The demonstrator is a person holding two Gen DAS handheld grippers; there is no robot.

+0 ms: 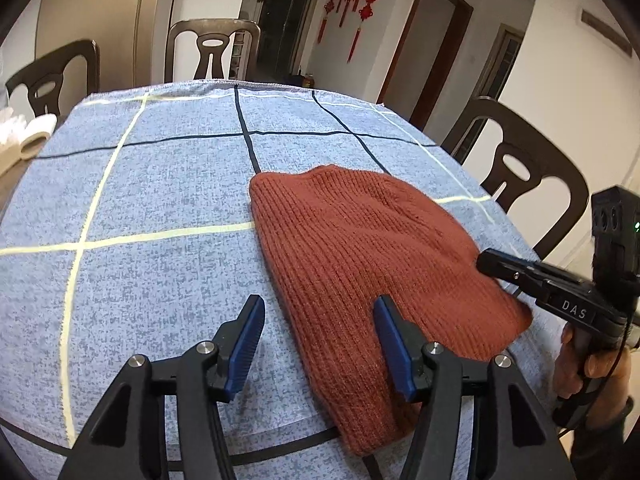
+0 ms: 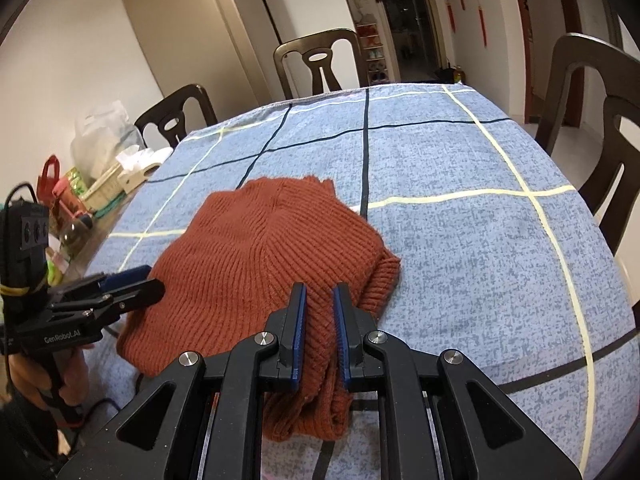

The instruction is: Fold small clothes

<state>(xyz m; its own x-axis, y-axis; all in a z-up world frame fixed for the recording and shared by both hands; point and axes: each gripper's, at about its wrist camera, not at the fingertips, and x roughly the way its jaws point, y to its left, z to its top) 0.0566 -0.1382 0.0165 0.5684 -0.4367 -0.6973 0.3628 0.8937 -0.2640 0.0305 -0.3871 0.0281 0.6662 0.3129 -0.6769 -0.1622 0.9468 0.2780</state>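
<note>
A rust-red ribbed knit garment (image 1: 352, 264) lies flat on the blue checked tablecloth (image 1: 160, 184), with one side folded over (image 2: 376, 276). My left gripper (image 1: 318, 300) stands open over the knit's near left edge, one finger above the cloth and the other above the knit; from the right wrist view this left gripper (image 2: 150, 280) is at the garment's left side. My right gripper (image 2: 320, 288) hovers low over the folded near corner, its pads (image 2: 299, 320) a narrow gap apart, knit showing between them without being pinched. In the left wrist view the right gripper (image 1: 486, 260) is at the knit's right edge.
Dark wooden chairs (image 2: 320, 60) (image 1: 532, 184) ring the table. A tissue box (image 2: 138, 168), a plastic bag (image 2: 104, 132) and a red bag (image 2: 50, 176) crowd the far left side. A hand (image 1: 592, 364) holds the right gripper's handle.
</note>
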